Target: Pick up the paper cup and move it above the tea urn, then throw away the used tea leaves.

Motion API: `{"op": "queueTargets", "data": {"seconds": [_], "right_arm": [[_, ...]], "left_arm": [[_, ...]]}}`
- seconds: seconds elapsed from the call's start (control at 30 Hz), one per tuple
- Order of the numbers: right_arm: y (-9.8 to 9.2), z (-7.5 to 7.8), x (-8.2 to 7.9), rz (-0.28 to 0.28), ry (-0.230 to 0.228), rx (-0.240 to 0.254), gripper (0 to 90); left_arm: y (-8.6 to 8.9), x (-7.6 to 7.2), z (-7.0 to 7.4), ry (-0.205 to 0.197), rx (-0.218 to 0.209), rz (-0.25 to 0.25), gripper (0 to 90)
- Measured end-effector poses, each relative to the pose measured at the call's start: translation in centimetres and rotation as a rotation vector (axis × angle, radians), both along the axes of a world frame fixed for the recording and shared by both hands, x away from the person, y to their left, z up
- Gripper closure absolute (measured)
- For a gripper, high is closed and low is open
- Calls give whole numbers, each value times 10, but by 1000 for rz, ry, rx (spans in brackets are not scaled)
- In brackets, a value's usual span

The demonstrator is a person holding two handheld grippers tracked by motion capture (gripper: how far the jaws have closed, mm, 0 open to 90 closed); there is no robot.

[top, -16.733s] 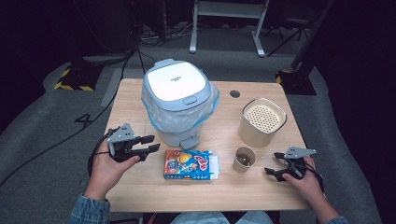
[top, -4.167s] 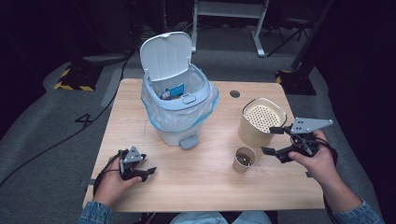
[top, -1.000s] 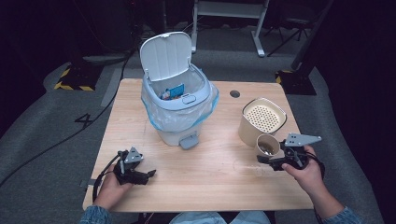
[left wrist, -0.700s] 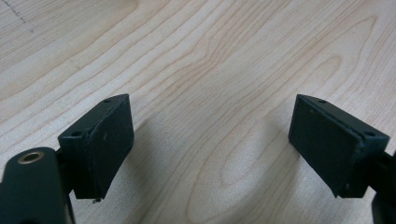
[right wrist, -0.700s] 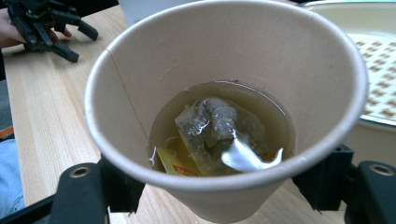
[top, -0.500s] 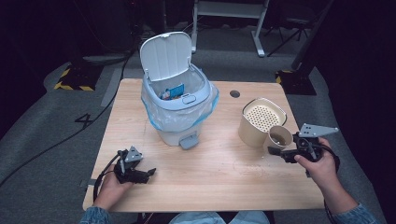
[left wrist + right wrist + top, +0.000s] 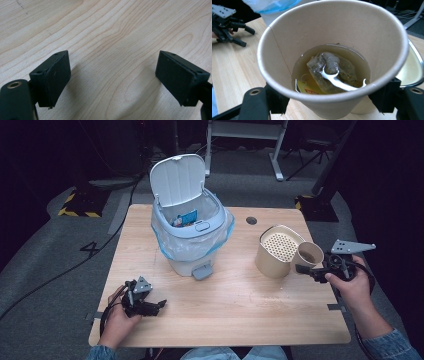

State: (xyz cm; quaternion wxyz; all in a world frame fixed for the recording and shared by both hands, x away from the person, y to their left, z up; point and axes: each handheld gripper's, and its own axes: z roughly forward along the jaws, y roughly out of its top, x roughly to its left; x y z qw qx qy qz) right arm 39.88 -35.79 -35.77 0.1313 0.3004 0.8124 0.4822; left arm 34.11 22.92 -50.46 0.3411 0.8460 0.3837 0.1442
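Nearest the person, at the front left of the pale wooden table [image 7: 235, 305], the left hand [image 7: 116, 317] rests with the left gripper [image 7: 157, 306] lying low over the bare boards. The left gripper view adds what the high view cannot: its two black pads [image 7: 53, 77] stand wide apart with nothing between them, only wood grain and their shadows beneath.

At the right edge, the right hand [image 7: 352, 287] holds the right gripper [image 7: 303, 269], its jaws closed on the sides of a tan paper cup [image 7: 310, 254], lifted and tipped toward the camera above. From the high view the cup's inside is just a dark hollow; the right gripper view looks straight into the cup [image 7: 332, 50] and shows a wet, grey-brown tea bag [image 7: 332, 68] lying in shallow amber liquid [image 7: 359, 67], with a yellow paper tag [image 7: 305, 88] at the bottom.

The cup sits just beside a cream cylindrical container with a perforated metal insert [image 7: 277, 251], whose rim edges into the right gripper view behind the cup.

Farther back, at the table's middle, stands a light blue pedal bin with a clear plastic liner [image 7: 192, 237], its lid [image 7: 179, 180] raised upright and a blue printed packet [image 7: 185, 218] lying inside.
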Motion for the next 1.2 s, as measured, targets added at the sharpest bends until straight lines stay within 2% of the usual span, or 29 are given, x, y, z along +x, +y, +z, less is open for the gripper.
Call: {"op": "queueTargets", "data": {"seconds": [0.1, 0.17, 0.77, 1.2], "right_arm": [[-2, 5, 6, -14, -7, -3, 293], [-3, 7, 10, -18, -9, -2, 293], [-3, 14, 65, -74, -8, -27, 292], [2, 8, 97, -101, -9, -98, 292]], "left_arm": [[0, 0, 0, 0, 0, 0, 131], [-1, 0, 0, 2, -2, 20, 131], [-1, -1, 0, -1, 4, 17, 129], [-1, -1, 0, 0, 1, 19, 129]]}}
